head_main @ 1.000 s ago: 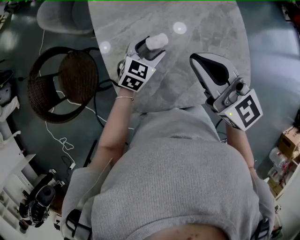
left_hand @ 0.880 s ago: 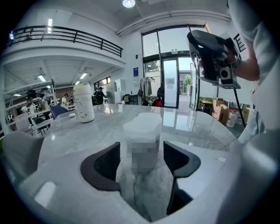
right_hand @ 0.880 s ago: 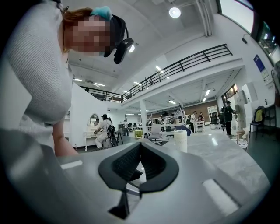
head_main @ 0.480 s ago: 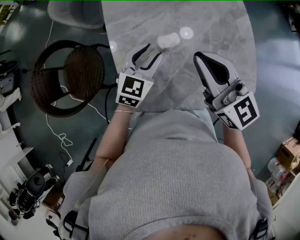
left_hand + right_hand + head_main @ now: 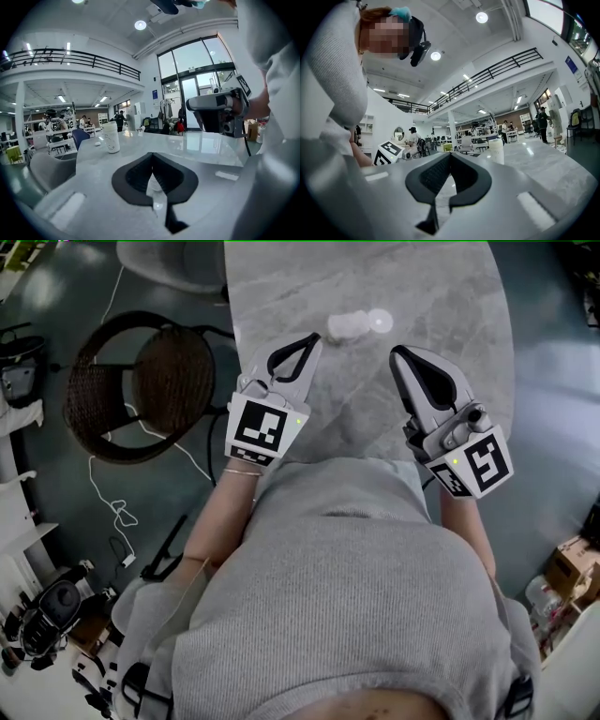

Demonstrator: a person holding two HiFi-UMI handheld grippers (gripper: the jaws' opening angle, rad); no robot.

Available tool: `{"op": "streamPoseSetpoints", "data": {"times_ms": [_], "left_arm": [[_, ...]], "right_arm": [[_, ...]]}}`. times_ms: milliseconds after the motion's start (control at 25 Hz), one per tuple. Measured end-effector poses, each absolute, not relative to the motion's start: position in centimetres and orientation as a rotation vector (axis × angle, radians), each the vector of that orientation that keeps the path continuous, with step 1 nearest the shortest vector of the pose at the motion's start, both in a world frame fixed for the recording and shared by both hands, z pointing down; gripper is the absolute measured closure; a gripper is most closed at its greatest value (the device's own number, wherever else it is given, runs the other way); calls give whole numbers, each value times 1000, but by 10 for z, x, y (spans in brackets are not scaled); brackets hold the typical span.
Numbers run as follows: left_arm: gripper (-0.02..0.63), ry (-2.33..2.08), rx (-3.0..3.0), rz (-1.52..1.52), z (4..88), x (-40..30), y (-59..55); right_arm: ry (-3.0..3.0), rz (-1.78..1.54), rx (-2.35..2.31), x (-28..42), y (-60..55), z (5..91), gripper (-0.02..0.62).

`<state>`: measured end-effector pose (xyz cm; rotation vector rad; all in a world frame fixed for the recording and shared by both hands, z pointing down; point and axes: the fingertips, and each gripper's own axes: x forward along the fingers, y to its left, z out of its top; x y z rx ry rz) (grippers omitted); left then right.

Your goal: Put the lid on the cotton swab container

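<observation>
The white cotton swab container (image 5: 345, 327) stands upright on the grey marble table (image 5: 441, 296), a white top on it. It also shows ahead in the left gripper view (image 5: 111, 137) and in the right gripper view (image 5: 495, 150). My left gripper (image 5: 311, 339) is just short of it, apart from it. Its jaws are closing and their tips (image 5: 153, 161) meet with nothing between them. My right gripper (image 5: 399, 354) hovers to the right of the container, shut and empty (image 5: 451, 159).
A dark wicker chair (image 5: 150, 381) stands left of the table with a white cable on the floor beside it. The person's grey sweater fills the near side. A bright ceiling-light reflection (image 5: 380, 320) lies beside the container.
The left gripper had the container between its open jaws. It has since drawn back toward the person and its jaws have come together, and the container stays on the table. The right gripper has barely moved.
</observation>
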<state>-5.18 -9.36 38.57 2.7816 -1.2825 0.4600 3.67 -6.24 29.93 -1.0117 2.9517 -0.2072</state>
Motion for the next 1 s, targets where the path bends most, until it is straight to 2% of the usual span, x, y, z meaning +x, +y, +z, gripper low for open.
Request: {"op": "streamPoseSetpoints", "data": {"times_ms": [1000], "left_arm": [[607, -1223, 2823, 439, 376, -50, -78]], "right_arm": [[2960, -201, -1094, 43, -49, 302, 594]]}}
